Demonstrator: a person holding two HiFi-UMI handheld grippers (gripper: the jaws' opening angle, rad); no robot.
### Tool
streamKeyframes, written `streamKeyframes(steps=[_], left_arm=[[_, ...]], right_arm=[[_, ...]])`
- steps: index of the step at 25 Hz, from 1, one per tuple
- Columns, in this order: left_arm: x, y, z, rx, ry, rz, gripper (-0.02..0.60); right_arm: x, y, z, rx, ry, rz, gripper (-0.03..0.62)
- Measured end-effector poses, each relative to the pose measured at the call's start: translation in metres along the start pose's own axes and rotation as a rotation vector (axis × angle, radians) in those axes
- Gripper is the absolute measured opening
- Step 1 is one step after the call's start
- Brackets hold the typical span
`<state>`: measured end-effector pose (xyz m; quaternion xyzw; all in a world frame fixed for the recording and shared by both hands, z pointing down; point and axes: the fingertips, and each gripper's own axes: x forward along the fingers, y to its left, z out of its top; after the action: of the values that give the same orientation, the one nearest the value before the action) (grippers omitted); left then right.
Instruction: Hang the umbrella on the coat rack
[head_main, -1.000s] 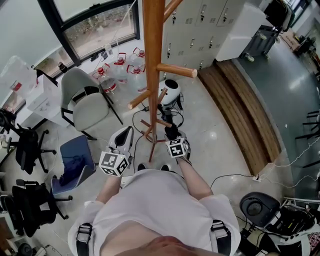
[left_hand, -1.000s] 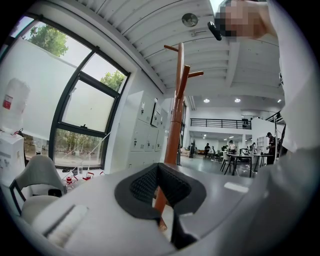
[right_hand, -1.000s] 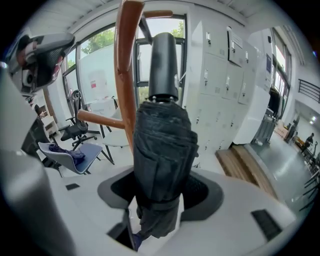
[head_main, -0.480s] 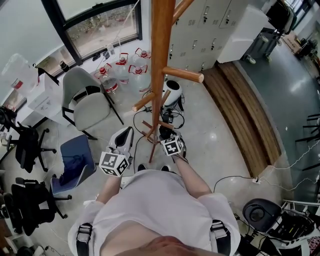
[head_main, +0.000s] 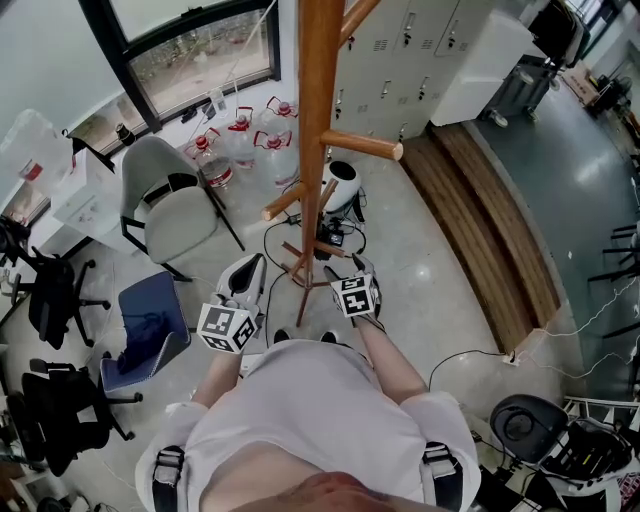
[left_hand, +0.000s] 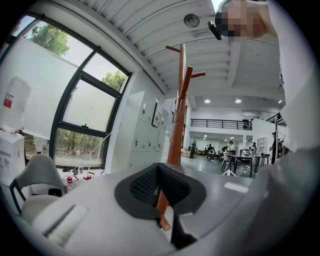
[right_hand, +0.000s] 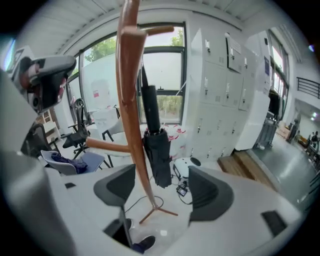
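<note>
Umbrella (right_hand: 157, 150) is folded and hangs on the coat rack (right_hand: 129, 100), long axis straight up and down, close beside the wooden pole and on its right in the right gripper view, tip down and clear of the floor. Its top runs up behind a side peg, and how the handle sits on the peg can't be made out. Right gripper (right_hand: 162, 190) is the nearer tool. Its jaws are opening and stand wide apart with nothing between the pads. The umbrella shows through the gap but lies ahead of and above the pads, not touching either one. The gripper tilts downward toward the rack's base, so the umbrella body sits straight ahead of it and slightly high. In the head view the right gripper (head_main: 348, 268) is near the foot of the coat rack (head_main: 318, 120), and the left gripper (head_main: 252, 265) is off to the left of the pole, farther from the umbrella side. Left gripper (left_hand: 159, 187) has its pads pressed together and holds nothing, with only the rack pole (left_hand: 176, 135) visible past them. Judgement: the hang looks done, so what's left turns on that ahead-and-above gap. The right gripper should draw back along its own line toward the person and stay off the vertical umbrella, so the umbrella doesn't swing or slip off the peg. The left hand has no part in this.
</note>
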<state>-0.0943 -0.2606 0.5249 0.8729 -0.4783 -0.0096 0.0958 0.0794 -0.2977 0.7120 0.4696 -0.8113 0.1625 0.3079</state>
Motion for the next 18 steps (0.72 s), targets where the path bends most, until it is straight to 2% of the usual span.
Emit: streamKeyframes(steps=[7, 11, 14, 18], left_arm=[[0.003, -0.008, 0.015, 0.054, -0.026, -0.027, 0.011], [0.004, -0.01, 0.024, 0.105, -0.042, -0.03, 0.011], [0.005, -0.013, 0.029, 0.127, -0.051, -0.036, 0.011], [0.005, -0.009, 0.033, 0.126, -0.055, -0.033, 0.011]], right_arm=[[-0.066, -0.025, 0.074, 0.04, -0.209, -0.066, 0.302], [-0.088, -0.023, 0.08, -0.026, -0.177, -0.077, 0.302], [-0.099, -0.026, 0.074, -0.026, -0.161, -0.098, 0.302], [-0.119, -0.035, 0.08, 0.019, -0.225, -0.147, 0.302]])
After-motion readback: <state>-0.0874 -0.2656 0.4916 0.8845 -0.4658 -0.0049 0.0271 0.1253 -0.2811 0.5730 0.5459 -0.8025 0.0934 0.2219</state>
